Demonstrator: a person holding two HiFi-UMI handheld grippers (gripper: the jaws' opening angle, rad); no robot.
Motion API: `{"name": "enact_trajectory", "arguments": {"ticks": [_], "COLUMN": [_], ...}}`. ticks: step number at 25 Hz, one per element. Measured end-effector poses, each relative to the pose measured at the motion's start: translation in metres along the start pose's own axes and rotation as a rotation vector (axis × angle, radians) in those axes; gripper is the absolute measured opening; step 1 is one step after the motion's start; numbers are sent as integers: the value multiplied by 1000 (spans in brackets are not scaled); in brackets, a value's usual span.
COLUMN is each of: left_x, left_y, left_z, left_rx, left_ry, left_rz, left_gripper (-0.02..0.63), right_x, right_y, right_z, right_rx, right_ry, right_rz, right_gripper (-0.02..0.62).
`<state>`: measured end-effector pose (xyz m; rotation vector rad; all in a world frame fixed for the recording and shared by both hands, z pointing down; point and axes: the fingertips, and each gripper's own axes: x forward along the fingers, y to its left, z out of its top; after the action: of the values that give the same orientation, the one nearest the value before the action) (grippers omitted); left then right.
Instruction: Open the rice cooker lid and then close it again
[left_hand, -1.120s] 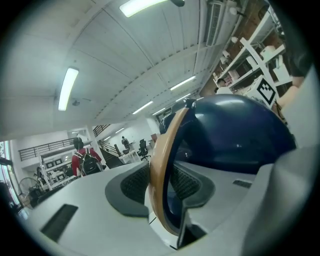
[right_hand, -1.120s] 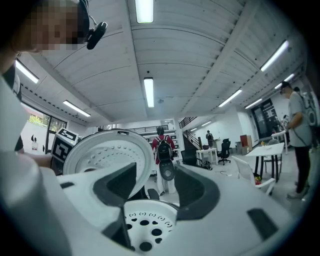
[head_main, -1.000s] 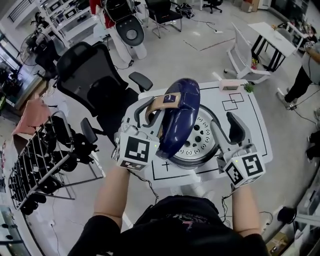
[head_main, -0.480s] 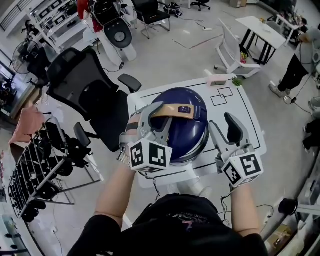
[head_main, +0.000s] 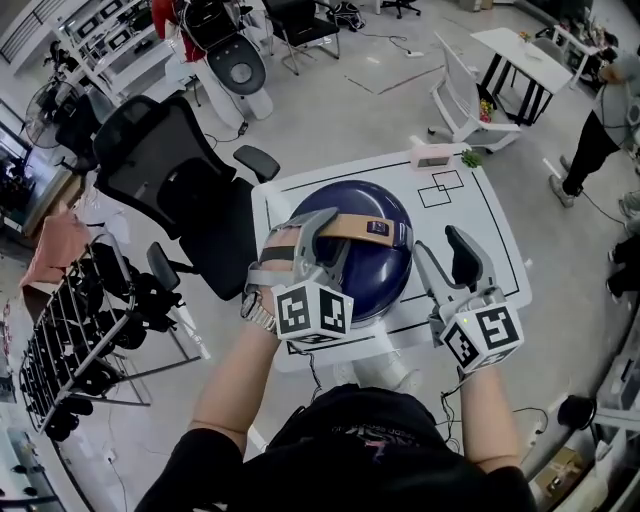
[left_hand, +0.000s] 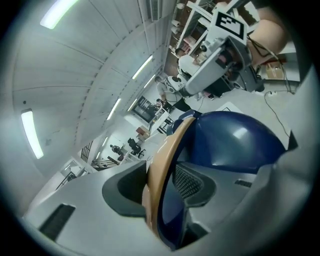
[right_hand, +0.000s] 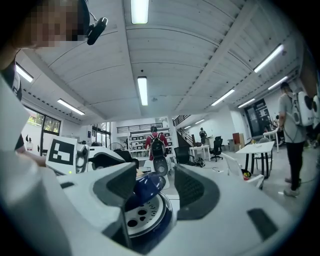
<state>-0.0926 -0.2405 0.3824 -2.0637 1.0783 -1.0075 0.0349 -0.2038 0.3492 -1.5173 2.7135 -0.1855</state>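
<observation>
Rice cooker on worktop, left of centre; handle across its top. Small box at worktop far edge, behind-right of cooker. Office chair just beside worktop's far-left corner. Rack on floor, further left. White chair and table well behind, right.

You are working in an open-plan lab-cum-office. Evidence: bare grey floor, black mesh swivel chairs, white tables on black legs, white equipment racks, long ceiling strip lights, and your white bench ruled with black lines.
</observation>
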Motion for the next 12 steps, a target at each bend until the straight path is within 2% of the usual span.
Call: {"name": "enact_trajectory", "arguments": {"ticks": [12], "left_x": [12], "left_y": [-24], "left_z": [1], "left_rx": [106], "left_ry": [50], "left_rz": [-22], "left_gripper": [163], "right_x": [-7], "right_y": [-9], "right_z": [-3], "right_rx": [16], "right_ry": [2], "right_rz": [-4], "right_gripper": [241]}}
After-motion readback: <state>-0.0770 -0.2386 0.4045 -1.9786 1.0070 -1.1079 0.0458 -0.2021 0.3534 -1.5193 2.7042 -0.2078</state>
